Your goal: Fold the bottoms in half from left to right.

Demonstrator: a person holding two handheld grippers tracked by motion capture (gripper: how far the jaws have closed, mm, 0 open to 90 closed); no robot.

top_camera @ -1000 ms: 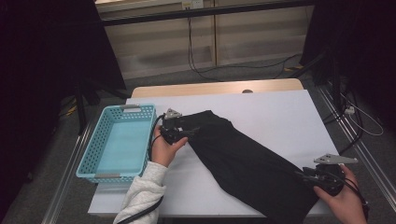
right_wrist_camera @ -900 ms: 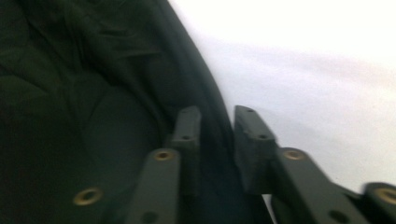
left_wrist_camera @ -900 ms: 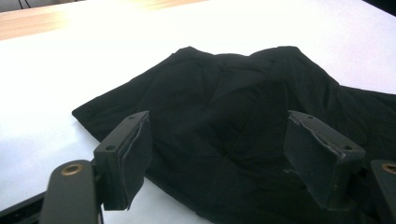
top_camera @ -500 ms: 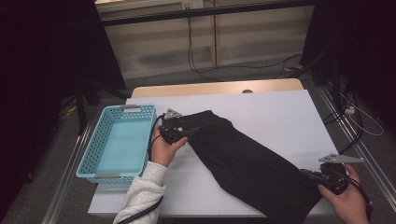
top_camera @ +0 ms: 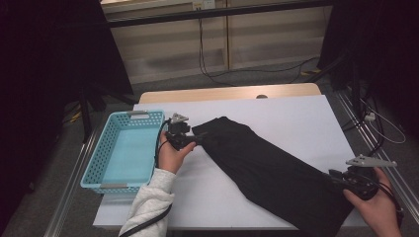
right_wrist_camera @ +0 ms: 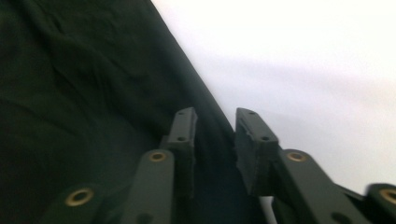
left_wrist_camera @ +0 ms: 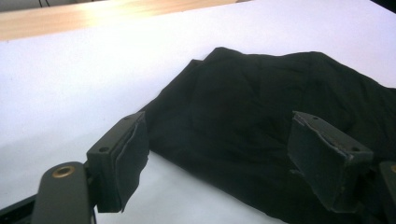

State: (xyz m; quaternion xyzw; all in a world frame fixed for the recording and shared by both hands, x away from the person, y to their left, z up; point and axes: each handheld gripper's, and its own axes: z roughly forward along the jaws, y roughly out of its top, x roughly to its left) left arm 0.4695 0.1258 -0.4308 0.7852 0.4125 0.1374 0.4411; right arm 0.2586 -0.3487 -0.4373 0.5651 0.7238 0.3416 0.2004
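Black garment [top_camera: 276, 173], flat on counter [top_camera: 296, 113]: right tool [top_camera: 341, 178] just reopened, hem between unclenched jaws; left tool [top_camera: 197, 140] released, opened slightly. Regrasp pending.

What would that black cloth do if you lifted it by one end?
The black cloth would probably droop and sag: it lies flat with soft wrinkles on the table. It looks light, so it would likely drag and bunch rather than slide stiffly. It seems unlikely to break.

The black garment [top_camera: 276, 173] runs off the table's near edge, its end cut off; whether the right gripper [right_wrist_camera: 215, 140] pinches its hem stays unclear
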